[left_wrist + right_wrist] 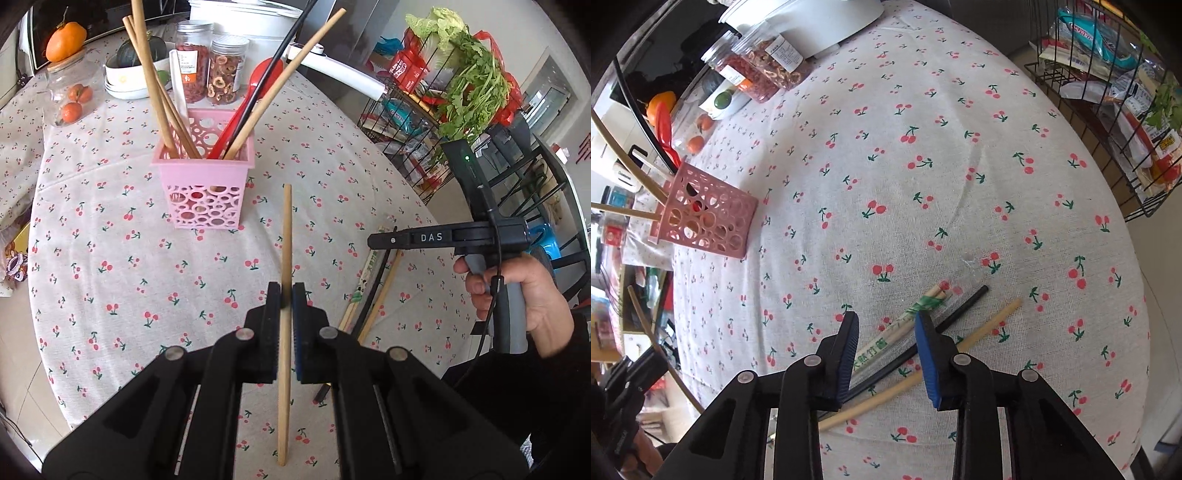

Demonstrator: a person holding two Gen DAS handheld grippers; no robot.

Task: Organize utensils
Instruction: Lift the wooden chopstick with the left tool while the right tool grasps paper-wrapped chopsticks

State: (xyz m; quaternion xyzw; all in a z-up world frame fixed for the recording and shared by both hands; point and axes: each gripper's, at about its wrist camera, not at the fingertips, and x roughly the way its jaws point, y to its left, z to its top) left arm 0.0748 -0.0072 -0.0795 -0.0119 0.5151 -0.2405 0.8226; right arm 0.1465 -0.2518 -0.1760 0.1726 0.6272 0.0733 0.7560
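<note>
My left gripper [286, 291] is shut on a wooden chopstick [285, 236], held upright above the cherry-print tablecloth [110, 258], in front of the pink perforated utensil basket [205, 184]. The basket holds several wooden chopsticks, a black one and a red spoon [258, 79]. My right gripper [886, 317] is open above the tablecloth [923, 166], its jaws over a paper-wrapped chopstick pair [905, 325], a black chopstick [964, 306] and a pale wooden chopstick [993, 319] lying on the cloth. The basket [705, 218] shows at the left of the right wrist view. The right gripper [373, 240] also shows in the left wrist view.
Two jars of dried fruit [207, 66], a white bowl with a squash [125, 74], a jar of oranges [72, 96] and a white pot stand at the back of the table. A wire rack with greens and packets [443, 92] stands off the table's right edge.
</note>
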